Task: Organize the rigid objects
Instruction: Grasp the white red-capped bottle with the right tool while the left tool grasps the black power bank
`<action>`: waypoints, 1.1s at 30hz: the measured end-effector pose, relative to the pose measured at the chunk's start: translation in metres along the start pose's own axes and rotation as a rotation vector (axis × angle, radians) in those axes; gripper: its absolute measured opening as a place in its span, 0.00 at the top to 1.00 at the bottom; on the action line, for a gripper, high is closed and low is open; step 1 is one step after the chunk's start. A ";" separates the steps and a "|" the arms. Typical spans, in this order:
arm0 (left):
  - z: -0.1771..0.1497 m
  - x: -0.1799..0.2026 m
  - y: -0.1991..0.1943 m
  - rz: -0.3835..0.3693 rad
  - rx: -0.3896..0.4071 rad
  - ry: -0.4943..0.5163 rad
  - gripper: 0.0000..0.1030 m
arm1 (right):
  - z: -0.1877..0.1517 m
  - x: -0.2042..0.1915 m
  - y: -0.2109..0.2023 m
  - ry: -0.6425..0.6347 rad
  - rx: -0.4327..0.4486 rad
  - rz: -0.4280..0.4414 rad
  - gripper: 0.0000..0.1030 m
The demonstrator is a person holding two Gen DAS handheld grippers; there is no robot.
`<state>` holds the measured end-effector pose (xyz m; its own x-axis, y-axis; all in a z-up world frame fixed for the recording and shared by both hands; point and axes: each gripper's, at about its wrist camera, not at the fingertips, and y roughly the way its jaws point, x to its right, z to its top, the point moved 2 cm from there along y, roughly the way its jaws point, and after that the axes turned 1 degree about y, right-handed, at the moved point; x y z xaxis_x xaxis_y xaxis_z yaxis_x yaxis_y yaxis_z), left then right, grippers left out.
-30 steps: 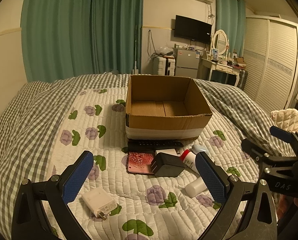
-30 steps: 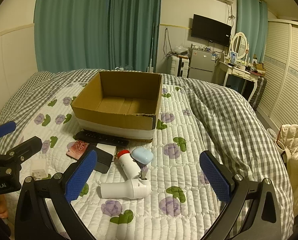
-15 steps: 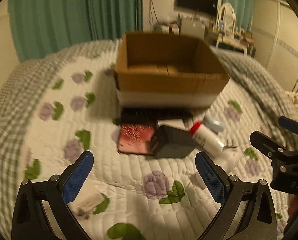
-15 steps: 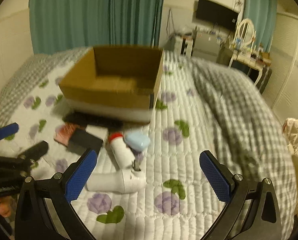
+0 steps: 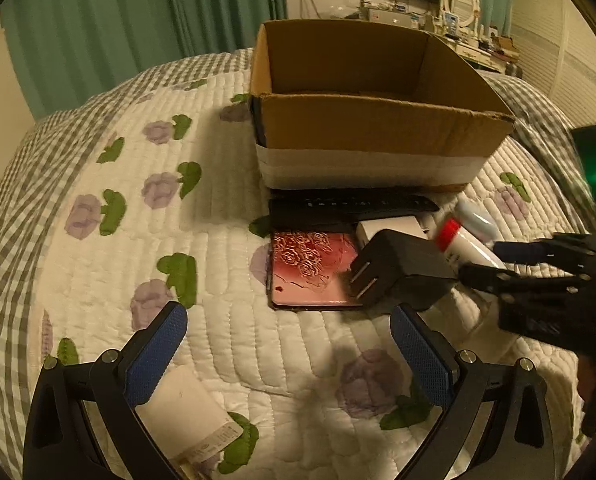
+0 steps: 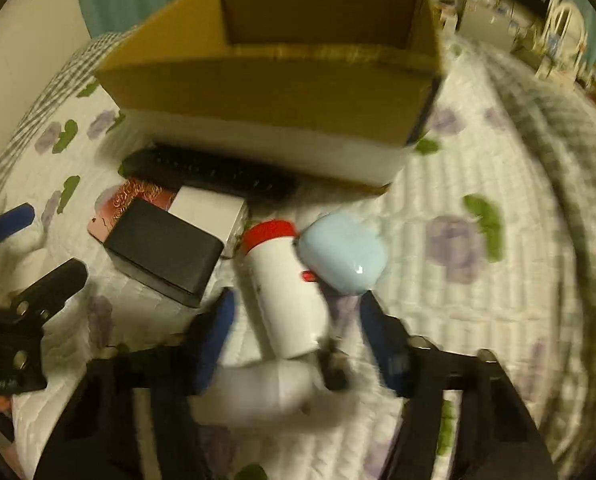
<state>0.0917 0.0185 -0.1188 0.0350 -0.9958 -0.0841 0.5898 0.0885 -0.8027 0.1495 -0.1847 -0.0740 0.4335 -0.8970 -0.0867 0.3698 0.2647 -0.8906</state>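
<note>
My right gripper (image 6: 294, 340) straddles the white bottle with the red cap (image 6: 282, 284), fingers apart on either side and not clamped. The bottle lies on the quilt (image 5: 298, 344) against a pale blue case (image 6: 343, 254), just before the cardboard box (image 5: 377, 120). My left gripper (image 5: 286, 356) hangs spread wide and empty short of the black charger (image 5: 401, 276), which overlaps the pink phone (image 5: 309, 268).

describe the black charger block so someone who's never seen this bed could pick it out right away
Start at the open cardboard box on the flowered quilt; a long black remote lies along its near wall. Just nearer than the remote sits the black charger block, overlapping the right edge of a red rose-patterned case. It is the only chunky black cuboid, with two flat metal prongs.
</note>
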 end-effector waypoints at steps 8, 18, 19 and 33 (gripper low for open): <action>0.013 0.031 0.011 -0.067 -0.011 0.121 0.01 | 0.008 0.006 0.006 0.014 0.001 0.054 0.61; 0.025 0.067 0.040 -0.112 -0.101 0.184 0.01 | 0.020 0.029 -0.055 0.049 0.156 -0.052 0.63; 0.028 0.068 0.042 -0.111 -0.103 0.183 0.02 | 0.021 0.030 -0.054 0.056 0.153 -0.057 0.63; 0.039 0.061 0.037 -0.122 -0.127 0.158 0.22 | 0.013 0.036 -0.055 0.098 0.151 -0.062 0.63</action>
<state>0.1471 -0.0403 -0.1301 -0.1629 -0.9845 -0.0655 0.4752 -0.0201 -0.8796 0.1558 -0.2271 -0.0225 0.3266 -0.9415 -0.0830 0.5158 0.2511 -0.8191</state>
